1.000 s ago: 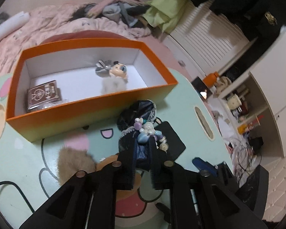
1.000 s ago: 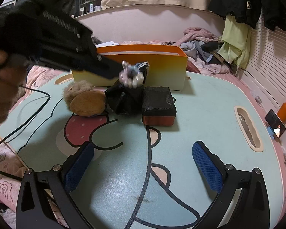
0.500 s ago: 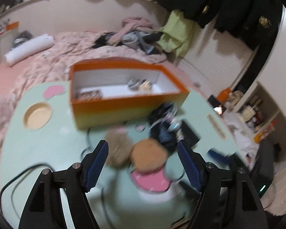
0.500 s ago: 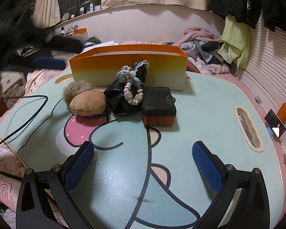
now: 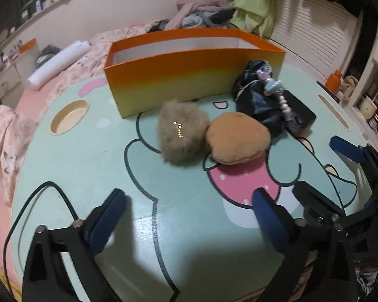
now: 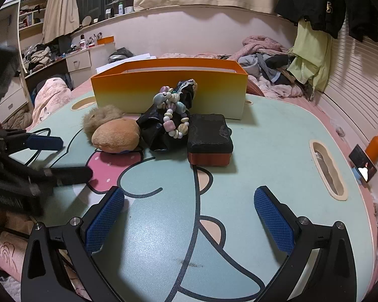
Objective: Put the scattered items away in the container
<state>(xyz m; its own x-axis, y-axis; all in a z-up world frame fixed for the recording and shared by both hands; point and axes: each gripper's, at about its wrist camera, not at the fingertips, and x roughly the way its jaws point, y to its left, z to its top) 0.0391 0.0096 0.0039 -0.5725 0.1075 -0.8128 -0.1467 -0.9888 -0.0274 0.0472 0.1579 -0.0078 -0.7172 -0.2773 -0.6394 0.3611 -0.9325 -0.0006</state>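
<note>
An orange box (image 5: 189, 75) (image 6: 168, 88) stands at the far side of the table. In front of it lie a furry brown pouch (image 5: 181, 130) (image 6: 100, 118), a tan plush (image 5: 237, 138) (image 6: 117, 136), a black pouch (image 5: 257, 100) (image 6: 153, 128) draped with a bead bracelet (image 6: 172, 115), and a black and red case (image 6: 210, 138). My left gripper (image 5: 187, 201) hovers short of the furry pouch, its jaws opening wide with nothing between them. Over the table's near part, my right gripper (image 6: 189, 196) is open and empty.
A black cable (image 5: 50, 188) loops over the table's left edge. The tabletop (image 6: 264, 138) has a round cup recess (image 5: 69, 119) on the left and a slot (image 6: 327, 168) on the right. A bed with pink bedding and clothes lies behind the box.
My left gripper let go of the black pouch with the beads, which now rests by the box. It drew back and sank lower, and its jaws spread wide. The right gripper stayed put.
</note>
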